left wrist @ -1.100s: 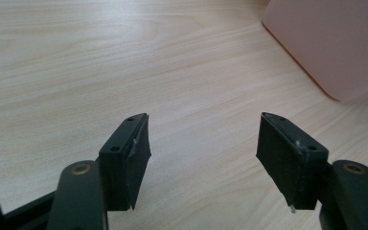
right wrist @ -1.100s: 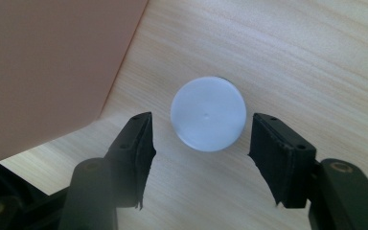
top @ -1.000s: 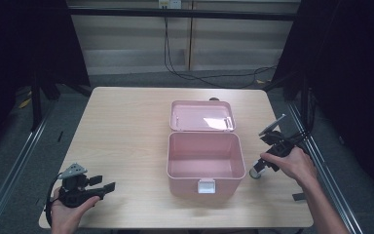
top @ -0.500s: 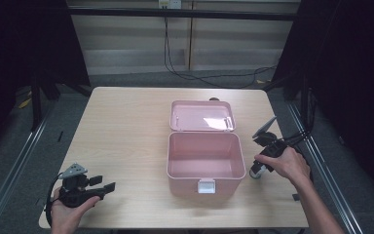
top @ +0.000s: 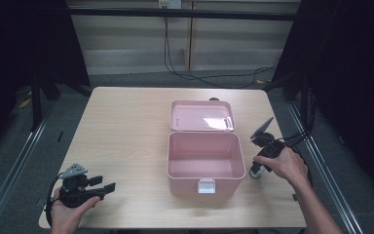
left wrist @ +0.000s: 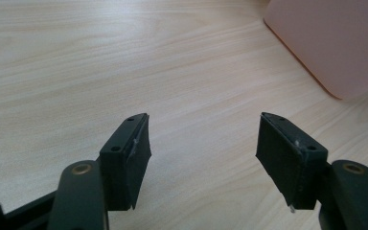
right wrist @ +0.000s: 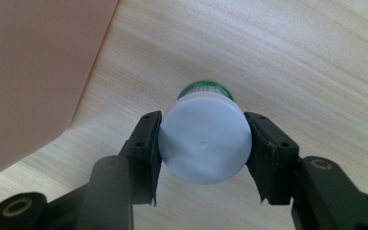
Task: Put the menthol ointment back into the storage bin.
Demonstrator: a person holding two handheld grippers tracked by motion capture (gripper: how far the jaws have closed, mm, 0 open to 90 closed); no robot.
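Right tool [right wrist: 203,158] closed since earlier | white-capped bottle [right wrist: 203,141] clamped between jaws

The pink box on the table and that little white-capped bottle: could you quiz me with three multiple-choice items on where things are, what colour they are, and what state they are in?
1. Where is the small bottle relative to the pink box?
A. inside the box
B. on the table beside the box, on the right gripper's side
C. on the box's lid

2. What colour is the bottle's cap?
A. white
B. red
C. black

3. How does the box's lid stand?
A. shut and latched
B. taken off and lying on the floor
C. open, folded back behind the box

Answers: 1 B, the high view shows the right gripper down on the table beside the box wall. 2 A, the right gripper view shows a white cap over a green band. 3 C, the high view shows the hollow box interior with the lid lying behind it.
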